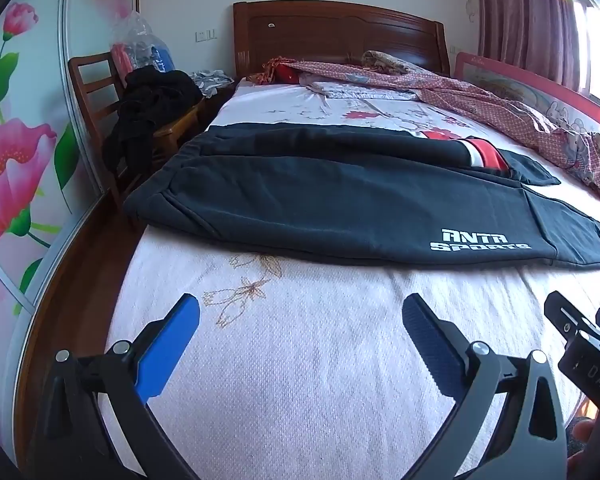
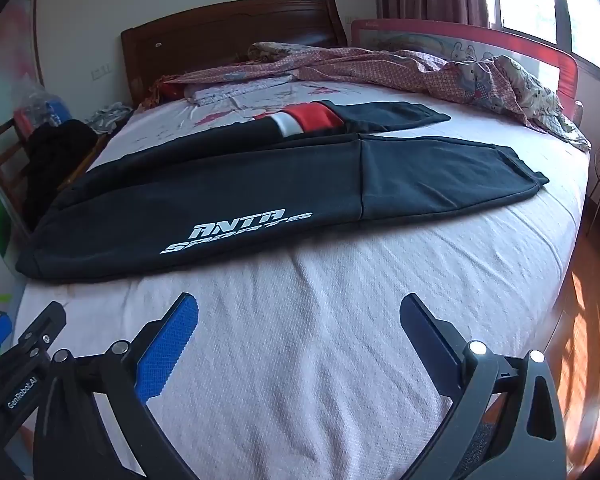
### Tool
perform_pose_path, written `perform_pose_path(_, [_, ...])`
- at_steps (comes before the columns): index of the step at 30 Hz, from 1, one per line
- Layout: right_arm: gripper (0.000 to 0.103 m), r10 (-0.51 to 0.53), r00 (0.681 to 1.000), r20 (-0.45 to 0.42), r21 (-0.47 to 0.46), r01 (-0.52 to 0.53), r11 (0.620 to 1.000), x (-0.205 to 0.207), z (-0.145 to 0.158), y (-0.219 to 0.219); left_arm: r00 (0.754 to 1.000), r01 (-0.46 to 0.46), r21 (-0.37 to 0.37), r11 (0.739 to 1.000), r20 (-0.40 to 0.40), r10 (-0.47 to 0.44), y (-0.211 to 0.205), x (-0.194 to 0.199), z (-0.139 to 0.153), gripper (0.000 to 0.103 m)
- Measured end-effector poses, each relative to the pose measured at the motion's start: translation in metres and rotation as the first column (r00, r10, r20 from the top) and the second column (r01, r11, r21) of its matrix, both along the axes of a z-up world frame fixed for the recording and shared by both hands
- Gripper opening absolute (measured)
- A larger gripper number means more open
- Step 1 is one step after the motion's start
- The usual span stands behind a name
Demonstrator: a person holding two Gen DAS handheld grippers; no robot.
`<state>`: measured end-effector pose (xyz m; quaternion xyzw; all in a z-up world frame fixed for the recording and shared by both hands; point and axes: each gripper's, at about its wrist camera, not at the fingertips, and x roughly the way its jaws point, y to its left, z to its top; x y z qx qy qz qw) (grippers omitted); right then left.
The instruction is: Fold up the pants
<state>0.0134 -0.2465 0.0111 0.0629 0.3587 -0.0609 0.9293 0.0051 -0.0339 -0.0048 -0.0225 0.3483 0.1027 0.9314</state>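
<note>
Left wrist view: the left gripper [image 1: 300,320] hangs with its jaws spread wide, blue ribbed pads gripping nothing, poised over the textured white bedspread [image 1: 320,380]. Just beyond lie the pants [image 1: 340,208], dark, soft, laid flat across the bed with legs running right, white lettering reading "ANTA SPORTS". At the right edge the other tool's black body shows "DAS". Right wrist view: the right gripper [image 2: 299,320] is just as wide apart and empty, clear of the pants [image 2: 260,184]; a red-and-white band shows on the far leg, and "GenRobot.AI" is printed on the neighbouring tool at left.
</note>
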Motion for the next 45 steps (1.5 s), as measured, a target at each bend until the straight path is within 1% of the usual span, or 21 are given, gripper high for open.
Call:
perform_pose_path(4, [0.1, 0.002, 1.0, -0.003, -0.002, -0.002, 1.0, 0.0011, 0.0044, 0.0021, 1.0, 0.0, -0.002, 1.0, -0.001, 0.0, 0.0016, -0.0008, -0.0006, 0.101])
perform_pose_path(10, [0.1, 0.002, 1.0, -0.001, 0.0, -0.002, 1.0, 0.0012, 0.0008, 0.0059, 1.0, 0.005, -0.001, 1.0, -0.004, -0.005, 0.0014, -0.0008, -0.0006, 0.101])
perform_pose_path(14, [0.1, 0.004, 1.0, -0.001, -0.001, -0.004, 1.0, -0.0015, 0.0048, 0.0057, 1.0, 0.006, -0.002, 1.0, -0.005, -0.006, 0.0016, -0.0009, -0.0003, 0.101])
perform_pose_path(15, [0.1, 0.0, 1.0, -0.008, -0.003, 0.0, 1.0, 0.0044, 0.0021, 0.006, 1.0, 0.005, -0.001, 1.0, -0.006, -0.005, 0.0014, -0.001, -0.0005, 0.101])
perform_pose_path(23, [0.1, -0.001, 1.0, -0.008, -0.004, 0.001, 1.0, 0.005, 0.0018, 0.0058, 1.0, 0.006, 0.0, 1.0, -0.007, -0.006, 0.0019, -0.0014, 0.0002, 0.101])
perform_pose_path(26, [0.1, -0.001, 1.0, -0.02, -0.012, 0.0, 1.0, 0.0056, 0.002, 0.0067, 1.0, 0.009, 0.004, 1.0, -0.008, -0.009, 0.0019, -0.0017, 0.0004, 0.101])
perform_pose_path(45, [0.1, 0.001, 1.0, -0.012, -0.005, -0.001, 1.0, 0.0054, 0.0034, 0.0082, 1.0, 0.015, 0.005, 1.0, -0.02, -0.015, 0.0031, -0.001, -0.0008, 0.101])
